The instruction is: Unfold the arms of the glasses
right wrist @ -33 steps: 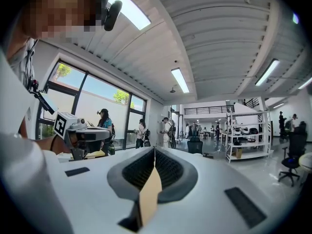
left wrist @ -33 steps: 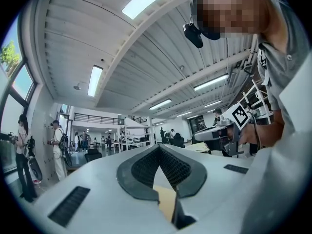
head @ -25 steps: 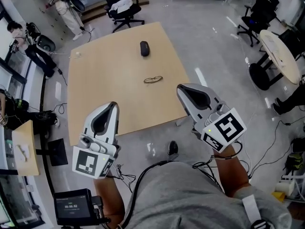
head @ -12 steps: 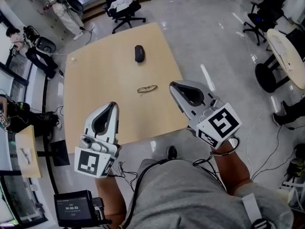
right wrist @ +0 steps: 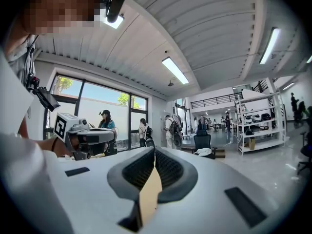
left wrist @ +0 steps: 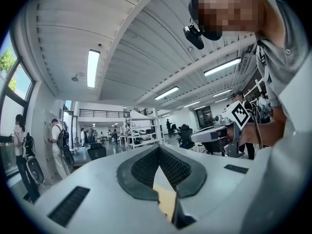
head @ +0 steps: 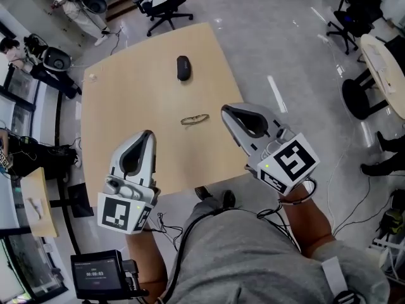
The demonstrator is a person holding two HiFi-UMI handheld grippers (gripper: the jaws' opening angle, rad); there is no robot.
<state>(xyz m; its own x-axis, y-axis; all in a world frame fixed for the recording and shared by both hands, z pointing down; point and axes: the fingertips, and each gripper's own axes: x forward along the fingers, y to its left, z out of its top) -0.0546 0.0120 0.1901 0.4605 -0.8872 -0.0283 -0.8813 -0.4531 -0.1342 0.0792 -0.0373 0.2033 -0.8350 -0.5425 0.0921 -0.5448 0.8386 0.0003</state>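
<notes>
Glasses (head: 194,120), seemingly folded, lie mid-frame on the desk (head: 126,87). My left gripper (head: 147,135) and right gripper (head: 226,113), both pressed together and empty, flank them from below, apparently staged one per arm.

**Three cameras: one from above, two level**

The head view looks steeply down from over the person. It is far enough off to take in the whole table (head: 126,100) and the floor round it, with the left gripper (head: 145,137) and right gripper (head: 225,111) in its lower half.

The left gripper view looks level along its own jaws, which fill its lower frame close up. It looks out across the hall, with the right gripper at its right.

The right gripper view faces much the same way, with the left gripper at its left.

Both gripper views share the shelves (left wrist: 141,130). The head view and the right gripper view share a chair (head: 161,5).
</notes>
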